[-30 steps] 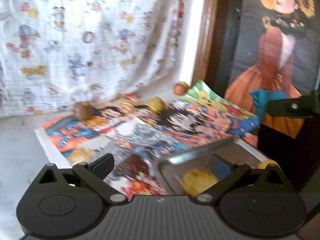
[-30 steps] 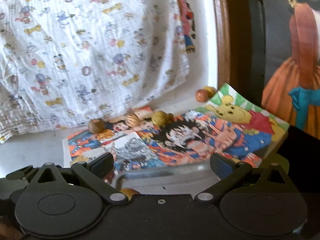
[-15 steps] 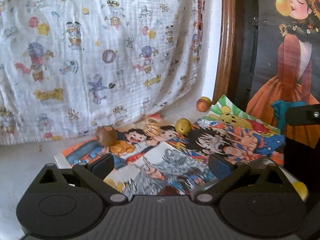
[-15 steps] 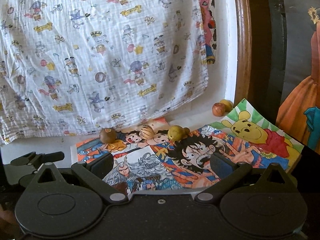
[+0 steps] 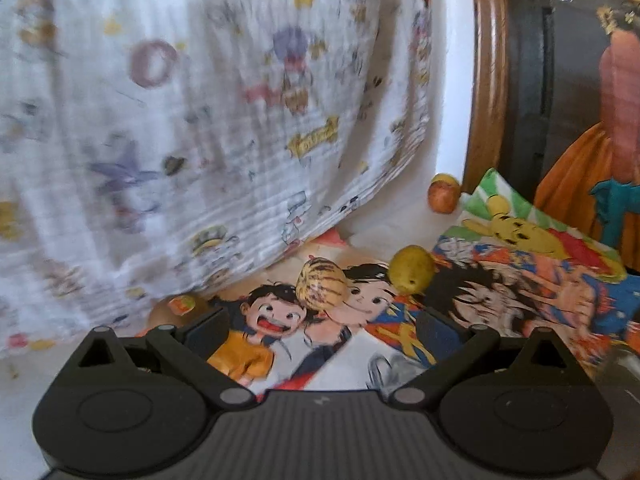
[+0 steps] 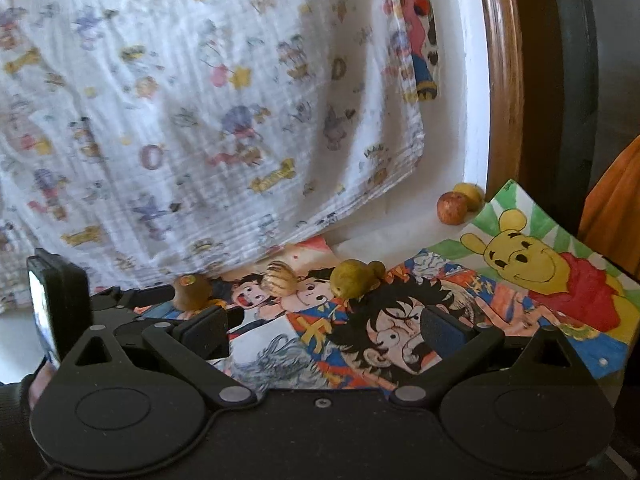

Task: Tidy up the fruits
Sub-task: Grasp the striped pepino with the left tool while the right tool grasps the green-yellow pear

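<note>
On the floor by a white wall lie overlapping cartoon posters (image 6: 400, 320), w/ a white printed cloth (image 6: 200, 120) hanging behind them. Left gripper (image 5: 320, 330) sits low over the posters, jaws apart, nothing between them. Ahead of it, a striped yellow-brown fruit (image 5: 322, 285) rests on the poster, roughly centred between the fingers but beyond their tips. Just right of that fruit is a yellow-green pear (image 5: 412, 275), not touching it. A brown kiwi (image 5: 178, 308) w/ an orange sticker shows behind the left finger, partly hidden by it. Farther back, off the posters near the wooden door frame (image 5: 486, 80), sits a reddish apple (image 5: 442, 198) w/ a yellow fruit peeking from behind it.

Right gripper (image 6: 324, 330) is also spread wide and empty, hovering above the posters. In its view the kiwi (image 6: 192, 291), striped fruit (image 6: 280, 280) and pear (image 6: 352, 279) form a row along the posters' far edge near the cloth hem; a smaller roundish fruit touches the pear's right side. Apple (image 6: 452, 208) and the yellow fruit (image 6: 470, 194) touch each other by the door frame, beside the bear poster corner. Left gripper's body appears at the lower left of the right view, a bit of a hand (image 6: 40, 380) and dark sleeve behind it. Left view is motion-blurred, esp. the cloth.
</note>
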